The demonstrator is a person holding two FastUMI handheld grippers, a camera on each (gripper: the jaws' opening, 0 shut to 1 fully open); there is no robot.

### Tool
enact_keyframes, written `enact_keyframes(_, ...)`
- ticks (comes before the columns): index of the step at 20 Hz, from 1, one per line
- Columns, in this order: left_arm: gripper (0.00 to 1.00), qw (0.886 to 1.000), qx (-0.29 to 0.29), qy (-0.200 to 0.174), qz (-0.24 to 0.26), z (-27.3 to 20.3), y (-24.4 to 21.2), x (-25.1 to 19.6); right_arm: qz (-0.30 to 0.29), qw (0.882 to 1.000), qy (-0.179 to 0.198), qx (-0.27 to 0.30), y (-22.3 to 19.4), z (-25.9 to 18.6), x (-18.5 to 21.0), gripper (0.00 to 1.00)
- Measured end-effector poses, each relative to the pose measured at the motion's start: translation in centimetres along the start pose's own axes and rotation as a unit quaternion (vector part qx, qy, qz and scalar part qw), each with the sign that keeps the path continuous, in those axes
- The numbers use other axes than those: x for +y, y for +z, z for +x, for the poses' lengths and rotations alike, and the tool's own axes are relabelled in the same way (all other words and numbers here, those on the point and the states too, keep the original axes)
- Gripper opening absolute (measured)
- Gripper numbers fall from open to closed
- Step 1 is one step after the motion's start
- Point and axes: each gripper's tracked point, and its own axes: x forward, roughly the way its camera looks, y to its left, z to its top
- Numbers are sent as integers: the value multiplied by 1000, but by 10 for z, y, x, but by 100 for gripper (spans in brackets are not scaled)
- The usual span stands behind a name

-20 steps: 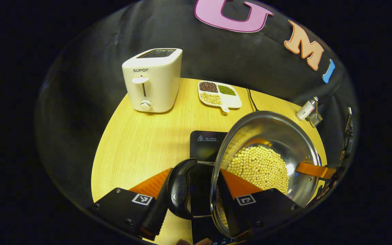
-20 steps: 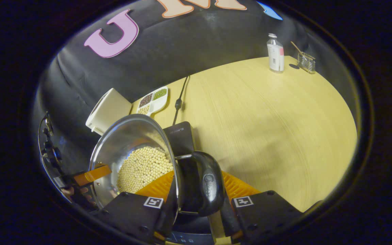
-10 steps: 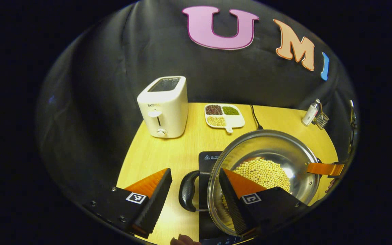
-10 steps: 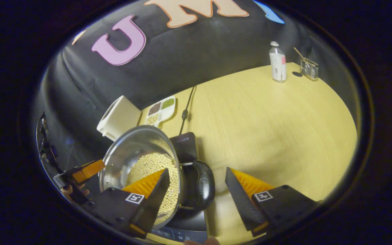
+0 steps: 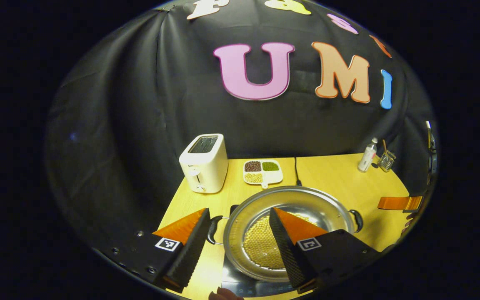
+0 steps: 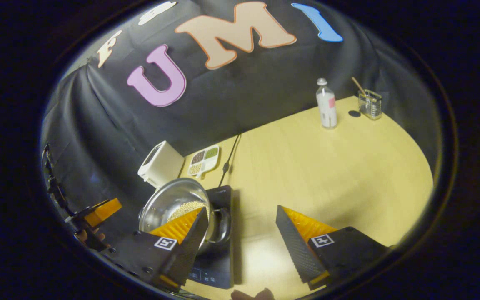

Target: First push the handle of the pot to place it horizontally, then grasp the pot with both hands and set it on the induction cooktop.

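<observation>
A steel pot (image 5: 327, 208) holding pale beans (image 5: 256, 246) stands level on the black induction cooktop (image 5: 240, 287). Its two black handles (image 5: 211, 230) stick out to the left and right. My left gripper (image 5: 238, 210) hovers open above the pot's near left side, touching nothing. In the right gripper view the pot (image 6: 169, 202) sits on the cooktop (image 6: 221, 250) at lower left. My right gripper (image 6: 240, 209) is open and held back from the pot's handle (image 6: 221, 225). A hand holds the left gripper (image 6: 98, 210) at the far left.
A white toaster (image 5: 203, 162) and a divided dish of beans (image 5: 262, 171) stand at the back of the wooden table (image 6: 327, 166). A black cable (image 5: 296, 171) runs back from the cooktop. A bottle (image 6: 326, 104) and a small glass holder (image 6: 370, 104) stand at the far right corner.
Both grippers opened, let go of the pot's handles and drew back and upward. The pot went from tilted and held to resting level on the cooktop.
</observation>
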Motion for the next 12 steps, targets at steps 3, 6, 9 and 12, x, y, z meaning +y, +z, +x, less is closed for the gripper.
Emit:
enact_keyframes(3,88,999,-33,-15,-16,-38,19,-42,-41,998,6,-49,30,-35,-19,100)
enact_keyframes(6,90,997,-73,-19,-22,-77,42,-72,-66,993,13,-93,52,-77,-26,100)
enact_keyframes(9,92,992,-125,-10,-8,-115,74,-82,-87,986,34,-135,76,-123,-15,100)
enact_keyframes(12,91,984,-175,-19,-4,-155,103,-95,-115,976,29,-184,102,-167,-7,92)
